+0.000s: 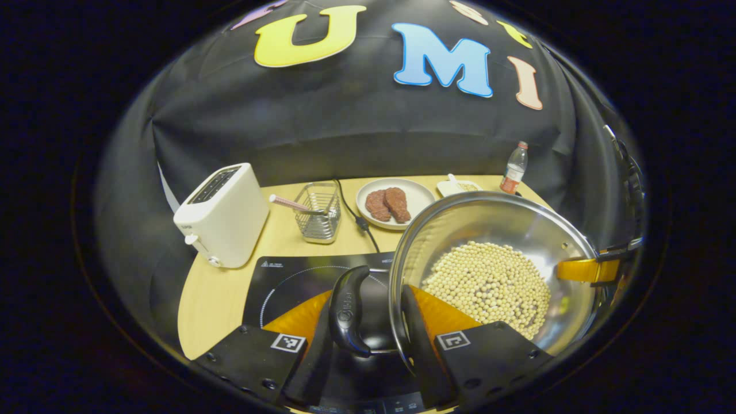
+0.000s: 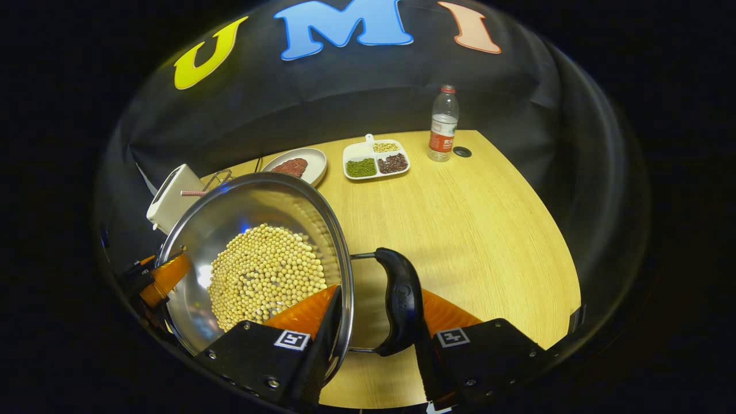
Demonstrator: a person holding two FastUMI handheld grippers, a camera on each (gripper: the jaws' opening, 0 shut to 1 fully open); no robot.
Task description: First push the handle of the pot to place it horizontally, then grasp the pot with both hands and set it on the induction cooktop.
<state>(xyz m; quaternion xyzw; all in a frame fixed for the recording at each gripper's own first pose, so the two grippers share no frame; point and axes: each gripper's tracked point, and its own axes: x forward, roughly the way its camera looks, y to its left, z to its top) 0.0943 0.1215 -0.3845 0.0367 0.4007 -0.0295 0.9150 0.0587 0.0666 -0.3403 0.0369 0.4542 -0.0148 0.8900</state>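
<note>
Because each gripper's jaws are clamped on one side handle (image 1: pixel 349 310) of the tilted pot (image 1: pixel 494 230), uneven lowering onto the induction cooktop (image 1: pixel 299 276) could spill the beans (image 1: pixel 489 287).

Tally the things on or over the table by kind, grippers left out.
Pot: 1
Cooktop: 1
Toaster: 1
Wire basket: 1
Plate: 1
Divided tray: 1
Bottle: 1
Total: 7

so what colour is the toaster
White; the toaster shows best in the left gripper view.
</note>
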